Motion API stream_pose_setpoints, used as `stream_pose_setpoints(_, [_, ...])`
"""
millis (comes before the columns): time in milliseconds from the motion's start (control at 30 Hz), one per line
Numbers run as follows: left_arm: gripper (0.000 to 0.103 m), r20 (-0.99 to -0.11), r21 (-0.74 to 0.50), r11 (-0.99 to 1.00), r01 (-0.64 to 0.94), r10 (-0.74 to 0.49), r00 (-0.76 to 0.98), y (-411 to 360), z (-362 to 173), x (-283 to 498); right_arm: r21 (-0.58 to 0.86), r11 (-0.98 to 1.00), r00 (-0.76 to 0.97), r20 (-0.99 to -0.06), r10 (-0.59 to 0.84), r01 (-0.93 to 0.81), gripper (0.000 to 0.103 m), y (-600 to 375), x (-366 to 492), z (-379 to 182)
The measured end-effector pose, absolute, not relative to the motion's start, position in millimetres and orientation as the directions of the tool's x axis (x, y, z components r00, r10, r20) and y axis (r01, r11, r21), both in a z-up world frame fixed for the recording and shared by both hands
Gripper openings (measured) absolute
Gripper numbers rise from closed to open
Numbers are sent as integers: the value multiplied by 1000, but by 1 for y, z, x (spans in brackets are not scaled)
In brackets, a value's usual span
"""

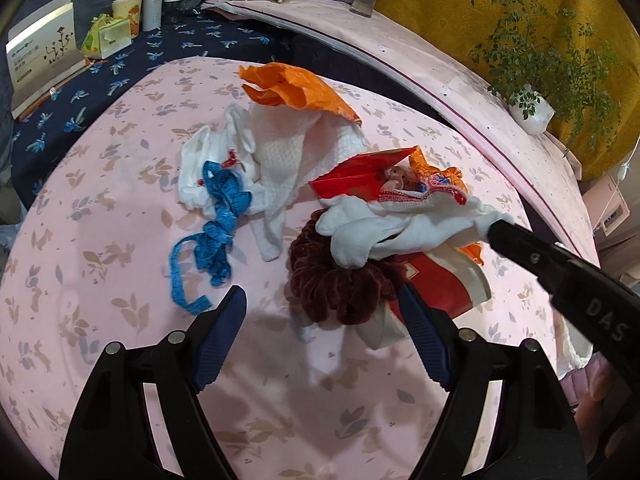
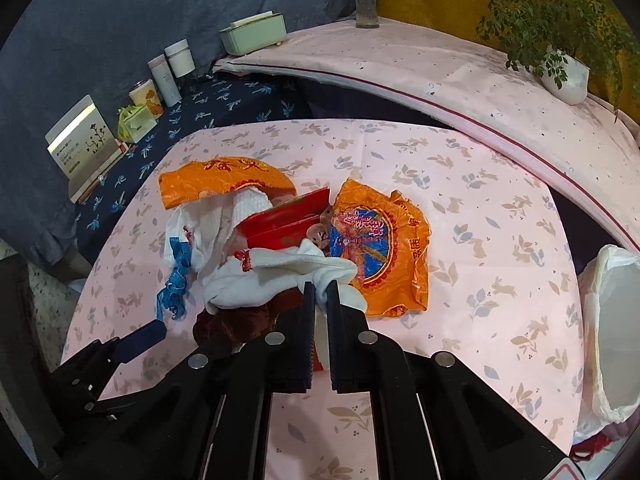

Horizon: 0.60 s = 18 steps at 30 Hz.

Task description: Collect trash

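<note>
A heap of trash lies on a worktop (image 2: pixel 460 208) draped in a pink, rabbit-printed cloth, and the right gripper (image 2: pixel 320 292) has pinched the near end of a white glove (image 2: pixel 280 276) at the front of the pile. Its jaws are pressed almost together, with only the bunched white fabric between the tips. The glove's long axis runs away from that gripper and to its left, the red-trimmed cuff at the far end, resting against a red packet (image 2: pixel 288 224).

Just to the right of the right gripper's tips, an orange wrapper (image 2: pixel 384 248) with a blue print lies flat. Farther right, at the worktop's edge, a white bag (image 2: pixel 612 320) stands open; any carry to it would likely swing that way, and the glove's free end could drag neighbouring scraps along.

The left gripper (image 1: pixel 320 308) hangs spread wide and holds nothing. A dark red scrunchie (image 1: pixel 340 288) sits just ahead, toward its right finger (image 1: pixel 424 340), seemingly touching it, partly under the glove (image 1: pixel 384 228). A blue measuring tape (image 1: pixel 216 220) curls ahead of its left finger. Beyond lie a white cloth (image 1: pixel 288 160) and a second orange wrapper (image 1: pixel 296 88), well ahead.

The right gripper is the nearer to the bag; the left is the nearer to scrunchie and tape.
</note>
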<state>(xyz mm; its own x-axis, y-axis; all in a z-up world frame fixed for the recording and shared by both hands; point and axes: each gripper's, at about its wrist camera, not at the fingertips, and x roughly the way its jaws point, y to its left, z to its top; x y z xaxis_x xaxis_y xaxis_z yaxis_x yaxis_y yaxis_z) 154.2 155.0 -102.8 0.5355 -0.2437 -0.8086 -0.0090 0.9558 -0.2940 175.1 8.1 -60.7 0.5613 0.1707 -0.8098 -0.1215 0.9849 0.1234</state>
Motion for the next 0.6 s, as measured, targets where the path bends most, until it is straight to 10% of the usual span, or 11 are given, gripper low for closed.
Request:
stream_pose_setpoints(200, [65,-805,-313,949,22,-278,524,137,-104,161,128,986,594,-787,167,-108,5,-7,171,-43])
stream_pose_setpoints(600, [3,-803,-312,949,45,-289,521,118,-93,157,156,987,654,-742,147,-46,5,-57,152,-12])
